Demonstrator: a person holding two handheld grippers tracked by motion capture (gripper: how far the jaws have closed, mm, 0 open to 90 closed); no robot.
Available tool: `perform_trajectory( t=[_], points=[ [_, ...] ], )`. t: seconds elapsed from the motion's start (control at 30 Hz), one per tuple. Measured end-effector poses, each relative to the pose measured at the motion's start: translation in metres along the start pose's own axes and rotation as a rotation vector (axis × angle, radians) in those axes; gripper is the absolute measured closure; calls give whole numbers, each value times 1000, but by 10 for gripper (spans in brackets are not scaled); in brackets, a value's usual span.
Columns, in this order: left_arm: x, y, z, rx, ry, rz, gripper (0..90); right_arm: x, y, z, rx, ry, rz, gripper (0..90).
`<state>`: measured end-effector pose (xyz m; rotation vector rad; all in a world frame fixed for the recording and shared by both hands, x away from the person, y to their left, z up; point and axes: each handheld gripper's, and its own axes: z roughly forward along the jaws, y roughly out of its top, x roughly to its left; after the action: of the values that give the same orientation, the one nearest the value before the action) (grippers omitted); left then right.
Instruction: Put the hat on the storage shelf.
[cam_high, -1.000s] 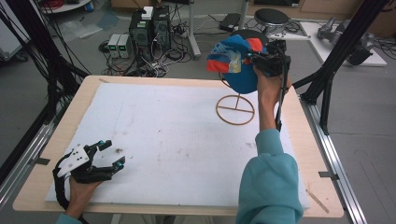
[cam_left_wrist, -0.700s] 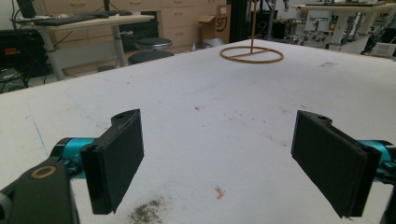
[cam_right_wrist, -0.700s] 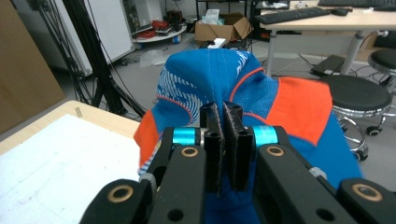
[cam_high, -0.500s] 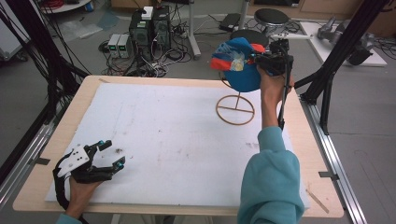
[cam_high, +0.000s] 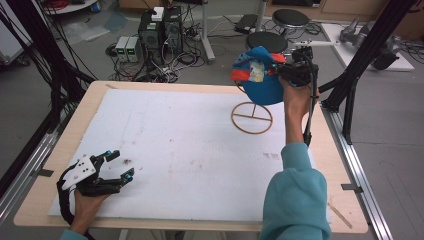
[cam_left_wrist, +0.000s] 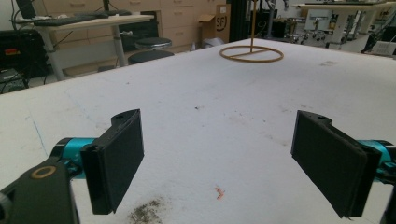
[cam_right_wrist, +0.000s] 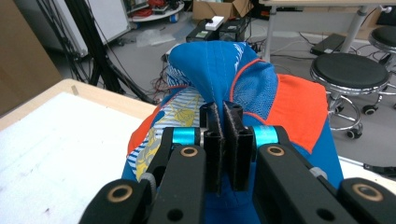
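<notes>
Since the earlier frame almost nothing is shifting: from the high view, we are holding the blue-and-orange cap (cam_high: 260, 75) in the right gripper (cam_high: 280, 70) over the wooden stand (cam_high: 251, 117), at about one o'clock on the white mat (cam_high: 190, 150), much where it was. Our left gripper (cam_high: 117, 167) is resting at seven o'clock on the mat, well apart from the work.

Through the left gripper view, we are looking between jaws standing wide and released, nothing between them, with the stand's ring base (cam_left_wrist: 251, 52) far off at twelve o'clock.

Through the right gripper view, we are seeing the jaws clenched together on a fold of the cap's fabric (cam_right_wrist: 219, 70).

We are judging the step to be hanging the cap on the stand; next we are needing to lower it squarely onto the post before letting go.
</notes>
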<state>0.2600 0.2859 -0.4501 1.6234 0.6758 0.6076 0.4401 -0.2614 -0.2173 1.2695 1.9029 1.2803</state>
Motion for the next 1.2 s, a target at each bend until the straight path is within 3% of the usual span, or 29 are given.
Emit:
perform_trajectory(
  t=[0.2,0.3,0.4,0.6,0.73,0.97,1.07,1.2],
  points=[
    [0,0,0,0,0,-1,173,1,-3,-7,42,2,4,867],
    [0,0,0,-1,1,-1,173,2,-9,-8,25,-8,-18,867],
    [0,0,0,-2,2,0,172,0,-15,-6,57,6,1,862],
    [0,0,0,0,5,0,172,0,-16,-10,71,2,-31,847],
    [-1,0,0,0,4,6,171,-2,-21,-11,93,3,-19,840],
    [-1,0,0,-2,4,8,169,-3,-26,-12,150,-5,-23,796],
    [-1,0,0,-2,5,8,169,-1,-33,-14,122,-35,-52,764],
    [-1,0,0,-2,5,8,169,-3,-45,-11,139,-39,-38,711]
  ],
)
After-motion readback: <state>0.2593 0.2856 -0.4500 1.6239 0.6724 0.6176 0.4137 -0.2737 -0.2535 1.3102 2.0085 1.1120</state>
